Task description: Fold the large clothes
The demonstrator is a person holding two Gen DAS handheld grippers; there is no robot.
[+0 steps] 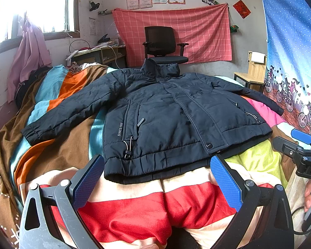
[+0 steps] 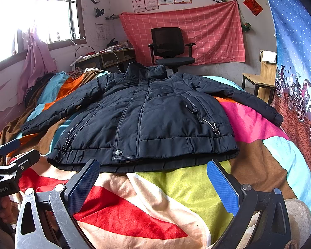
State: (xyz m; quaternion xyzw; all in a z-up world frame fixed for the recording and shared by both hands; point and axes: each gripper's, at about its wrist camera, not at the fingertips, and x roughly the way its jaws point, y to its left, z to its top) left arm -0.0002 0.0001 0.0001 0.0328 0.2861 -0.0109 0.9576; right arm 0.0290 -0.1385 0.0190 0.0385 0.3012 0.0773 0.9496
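Note:
A dark navy padded jacket [image 1: 168, 114] lies flat, front up and closed, on a bed with a multicoloured striped blanket [image 1: 134, 213]. Its sleeves spread out to both sides and its collar points to the far end. It also shows in the right wrist view [image 2: 151, 116]. My left gripper [image 1: 157, 170] is open and empty, just short of the jacket's hem near its left half. My right gripper [image 2: 153, 176] is open and empty, just short of the hem near its right half. Each gripper shows at the edge of the other's view, right gripper [image 1: 300, 143], left gripper [image 2: 8, 151].
A black office chair [image 1: 163, 45] stands past the bed's far end before a red checked cloth [image 1: 176, 31] on the wall. A cluttered desk [image 1: 101, 54] is at the back left, a wooden stool [image 1: 250, 76] at the back right, a blue curtain [image 1: 292, 51] along the right.

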